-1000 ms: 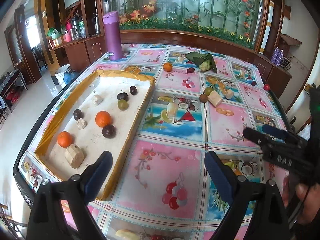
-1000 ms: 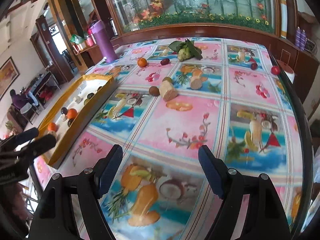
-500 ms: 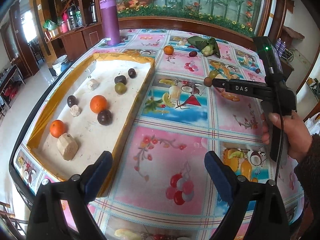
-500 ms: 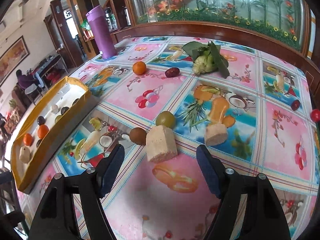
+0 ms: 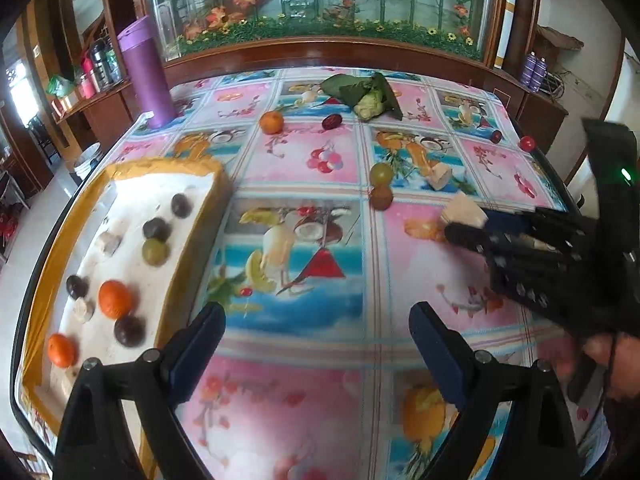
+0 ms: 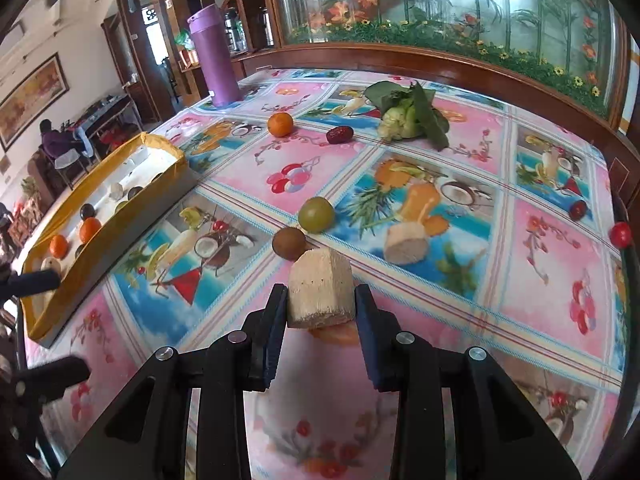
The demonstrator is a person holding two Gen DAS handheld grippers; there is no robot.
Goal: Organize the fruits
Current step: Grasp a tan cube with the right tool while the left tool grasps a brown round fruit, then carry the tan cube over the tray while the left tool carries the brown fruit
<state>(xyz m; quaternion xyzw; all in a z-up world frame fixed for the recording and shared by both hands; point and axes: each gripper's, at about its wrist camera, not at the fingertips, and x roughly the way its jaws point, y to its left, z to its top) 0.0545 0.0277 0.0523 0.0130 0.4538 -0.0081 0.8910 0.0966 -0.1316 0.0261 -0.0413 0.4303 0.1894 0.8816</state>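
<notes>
My right gripper point(image 6: 322, 300) is closing its jaws around a beige cut chunk point(image 6: 322, 290) on the fruit-print tablecloth, and both pads touch its sides. In the left wrist view that gripper point(image 5: 464, 232) reaches in from the right, with the chunk point(image 5: 464, 210) at its tip. Just beyond the chunk lie a brown fruit point(image 6: 289, 242), a green fruit point(image 6: 316, 214) and a second beige chunk point(image 6: 406, 242). My left gripper point(image 5: 316, 316) hangs open over the cloth, holding nothing. To its left the yellow-rimmed tray point(image 5: 188, 166) holds oranges, dark fruits, a green one and beige pieces.
At the far side lie an orange point(image 6: 280, 124), a red date point(image 6: 339, 135) and a leafy vegetable point(image 6: 408, 118). A purple flask point(image 6: 214, 60) stands at the back left corner. Two small red fruits point(image 6: 620, 234) sit near the right table edge. A person sits in the far room.
My right gripper has moved forward over the table to the beige chunk and narrowed its jaws onto it. My left gripper has shifted right, so the tray now sits further left in its view.
</notes>
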